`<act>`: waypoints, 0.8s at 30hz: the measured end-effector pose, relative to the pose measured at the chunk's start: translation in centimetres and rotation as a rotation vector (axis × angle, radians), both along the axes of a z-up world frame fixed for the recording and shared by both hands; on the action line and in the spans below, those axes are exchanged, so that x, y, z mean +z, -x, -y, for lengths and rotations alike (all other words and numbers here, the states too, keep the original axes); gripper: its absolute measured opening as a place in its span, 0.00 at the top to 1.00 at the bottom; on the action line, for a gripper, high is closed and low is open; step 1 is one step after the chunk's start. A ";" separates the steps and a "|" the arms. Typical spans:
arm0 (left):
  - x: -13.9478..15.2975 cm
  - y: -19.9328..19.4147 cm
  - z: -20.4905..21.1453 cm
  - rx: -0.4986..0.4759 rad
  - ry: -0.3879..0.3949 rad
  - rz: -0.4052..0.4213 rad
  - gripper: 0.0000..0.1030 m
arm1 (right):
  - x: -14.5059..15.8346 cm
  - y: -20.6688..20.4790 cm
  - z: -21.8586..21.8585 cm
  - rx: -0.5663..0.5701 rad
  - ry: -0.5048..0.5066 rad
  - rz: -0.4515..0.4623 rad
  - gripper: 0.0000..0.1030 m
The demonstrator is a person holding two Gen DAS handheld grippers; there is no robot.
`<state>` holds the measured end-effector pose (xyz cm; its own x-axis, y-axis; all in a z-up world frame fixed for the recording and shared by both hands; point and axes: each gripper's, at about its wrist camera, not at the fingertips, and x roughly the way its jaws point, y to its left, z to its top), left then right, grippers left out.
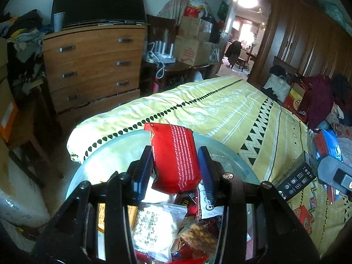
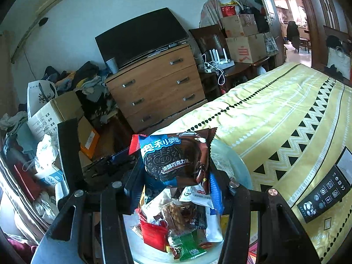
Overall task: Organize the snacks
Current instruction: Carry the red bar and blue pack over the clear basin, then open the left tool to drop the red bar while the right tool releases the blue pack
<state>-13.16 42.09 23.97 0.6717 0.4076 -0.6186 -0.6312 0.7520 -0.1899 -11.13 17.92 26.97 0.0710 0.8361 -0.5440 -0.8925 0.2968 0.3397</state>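
Observation:
My left gripper (image 1: 176, 165) is shut on a red snack packet (image 1: 176, 158) and holds it above a round glass bowl (image 1: 105, 154) on the bed. The bowl holds a heap of mixed snack packets (image 1: 154, 226). My right gripper (image 2: 176, 171) is shut on a brown and blue Oreo packet (image 2: 176, 158), also above the bowl (image 2: 231, 160), over the same heap of snacks (image 2: 180, 220). The left gripper (image 2: 110, 162) shows at the left in the right wrist view, and the right gripper's body (image 1: 334, 173) at the right edge of the left wrist view.
The bowl sits on a bed with a yellow patterned cover (image 1: 220, 110). A black box with icons (image 1: 294, 180) lies on the bed to the right. A wooden dresser (image 1: 92, 66) and cardboard boxes (image 2: 55, 114) stand beyond the bed's edge. Clothes and packets (image 1: 319, 101) pile at the right.

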 end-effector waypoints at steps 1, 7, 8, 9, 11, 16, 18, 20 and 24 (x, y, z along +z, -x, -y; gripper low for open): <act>0.0 0.0 0.0 0.000 0.002 0.000 0.59 | 0.0 0.0 0.0 0.001 0.001 0.001 0.47; -0.1 0.0 -0.4 -0.001 0.006 -0.001 0.59 | 0.1 0.1 -0.2 0.002 0.008 0.002 0.47; -0.1 0.0 -0.4 -0.001 0.008 -0.002 0.59 | 0.1 0.1 -0.2 0.003 0.009 0.001 0.47; -0.3 0.0 -0.5 -0.001 0.009 -0.002 0.59 | 0.1 0.1 -0.4 0.003 0.011 0.001 0.47; -0.4 0.2 -0.7 -0.001 0.012 -0.002 0.59 | 0.0 0.2 -0.6 0.003 0.014 0.002 0.47; -0.8 0.2 -0.9 0.000 0.014 -0.006 0.59 | -0.1 0.3 -0.8 0.005 0.017 0.002 0.47; -0.8 0.2 -1.0 0.001 0.016 -0.006 0.59 | -0.1 0.3 -0.8 0.005 0.016 0.002 0.47; -1.0 0.3 -1.1 0.003 0.018 -0.008 0.59 | -0.1 0.3 -0.8 0.005 0.016 0.002 0.47; -1.0 0.2 -1.2 0.003 0.019 -0.012 0.59 | -0.1 0.3 -0.7 0.010 0.016 -0.001 0.47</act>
<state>-13.40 43.34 22.98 0.6634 0.3971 -0.6342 -0.6353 0.7467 -0.1970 -11.42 18.66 26.91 0.0622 0.8282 -0.5570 -0.8950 0.2933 0.3361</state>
